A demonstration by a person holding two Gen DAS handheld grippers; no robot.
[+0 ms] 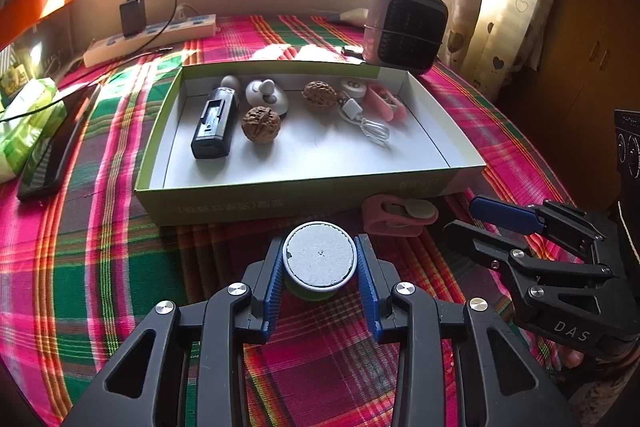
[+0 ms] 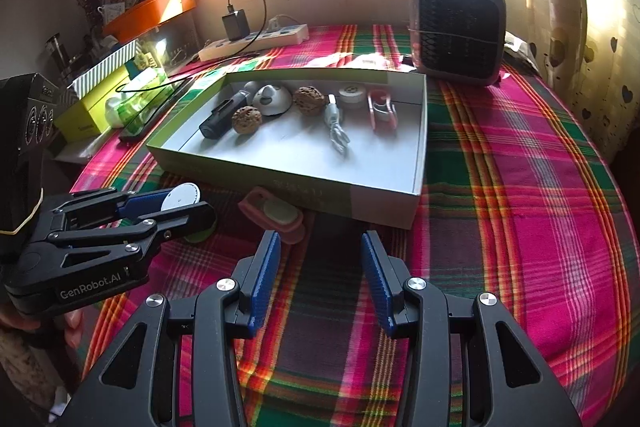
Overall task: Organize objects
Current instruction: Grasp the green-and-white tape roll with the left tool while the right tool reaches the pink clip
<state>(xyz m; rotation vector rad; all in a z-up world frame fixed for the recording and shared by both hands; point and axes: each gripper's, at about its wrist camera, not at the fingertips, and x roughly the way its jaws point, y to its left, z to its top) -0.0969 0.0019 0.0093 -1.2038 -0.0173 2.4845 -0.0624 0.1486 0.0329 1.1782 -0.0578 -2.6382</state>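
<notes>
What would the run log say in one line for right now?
left gripper: shut on round tin | right gripper: open, holding nothing | pink clip: on cloth outside box

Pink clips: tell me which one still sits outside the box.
The pink clip on the cloth just in front of the box, holding a pale disc. The other pink clip lies inside, at the right end.

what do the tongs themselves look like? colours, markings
Both tongs, left and right, match: black skeletal linkage arms with triangular cut-outs, silver pivot screws, ribbed blue finger pads. White lettering on the bodies: "GenRobot.AI" on the left, "DAS" on the right. No cables or sleeves visible.
</notes>
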